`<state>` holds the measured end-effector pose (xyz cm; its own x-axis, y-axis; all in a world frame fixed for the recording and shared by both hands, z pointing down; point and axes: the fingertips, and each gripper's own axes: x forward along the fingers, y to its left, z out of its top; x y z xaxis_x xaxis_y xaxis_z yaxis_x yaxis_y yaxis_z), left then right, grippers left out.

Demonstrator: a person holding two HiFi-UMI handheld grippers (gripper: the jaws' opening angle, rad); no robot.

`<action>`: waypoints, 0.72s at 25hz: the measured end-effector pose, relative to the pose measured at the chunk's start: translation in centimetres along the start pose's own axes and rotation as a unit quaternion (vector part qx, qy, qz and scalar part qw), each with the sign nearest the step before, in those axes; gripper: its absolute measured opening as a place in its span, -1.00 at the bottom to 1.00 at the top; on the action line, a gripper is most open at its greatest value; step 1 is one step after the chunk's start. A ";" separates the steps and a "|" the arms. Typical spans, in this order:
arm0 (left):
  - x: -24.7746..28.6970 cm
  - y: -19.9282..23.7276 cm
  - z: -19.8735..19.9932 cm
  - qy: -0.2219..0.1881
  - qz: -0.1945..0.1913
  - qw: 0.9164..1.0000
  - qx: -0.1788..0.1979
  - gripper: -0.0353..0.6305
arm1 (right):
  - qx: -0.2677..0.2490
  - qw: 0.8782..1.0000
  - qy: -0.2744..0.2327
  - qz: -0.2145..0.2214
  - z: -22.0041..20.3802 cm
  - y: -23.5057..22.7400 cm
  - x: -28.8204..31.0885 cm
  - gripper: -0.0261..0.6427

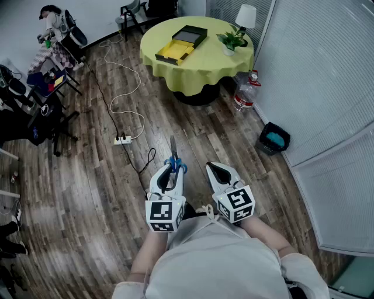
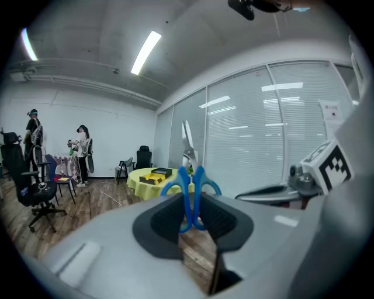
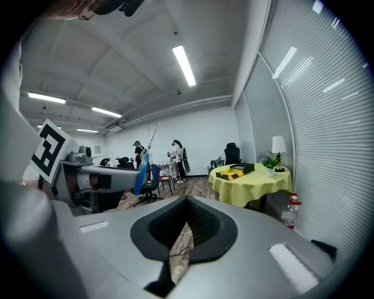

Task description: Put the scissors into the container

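Observation:
Scissors with blue handles stand between the jaws of my left gripper, which is shut on the handles; the blades point forward, away from me. In the left gripper view the scissors rise upright from the left gripper. My right gripper hangs beside it, shut, nothing in it; the right gripper view shows only a thin slit. The container, a black and yellow box, lies on the round yellow table far ahead, also seen as the box and the box.
A potted plant and lamp share the table. A water bottle and black bin stand by the blind-covered glass wall on the right. A power strip with cables lies on the wooden floor. Chairs and people are far left.

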<state>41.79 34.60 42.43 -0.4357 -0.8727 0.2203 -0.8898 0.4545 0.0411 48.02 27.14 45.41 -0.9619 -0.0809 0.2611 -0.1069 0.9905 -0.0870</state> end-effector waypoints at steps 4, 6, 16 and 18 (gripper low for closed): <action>0.5 -0.1 0.2 -0.002 0.002 1.000 -0.001 -0.64 | 0.004 1.000 0.004 -0.005 -0.2 -0.8 0.0 -0.92; 0.8 -0.4 0.1 0.000 0.000 1.000 -0.001 -0.64 | 0.007 1.000 0.004 -0.006 -0.3 -1.2 0.0 -0.92; 2.6 -0.2 -1.0 0.017 -0.010 1.000 -0.008 -0.64 | 0.031 0.999 0.020 -0.024 -1.3 -2.7 0.8 -0.92; 3.1 0.0 -1.3 0.021 -0.014 1.000 -0.010 -0.64 | 0.037 0.999 0.021 -0.027 -1.6 -3.1 1.3 -0.92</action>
<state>40.62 32.09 44.42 -0.4048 -0.8768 0.2596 -0.8983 0.4344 0.0664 47.53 24.10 47.52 -0.9430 -0.1282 0.3071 -0.1788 0.9735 -0.1425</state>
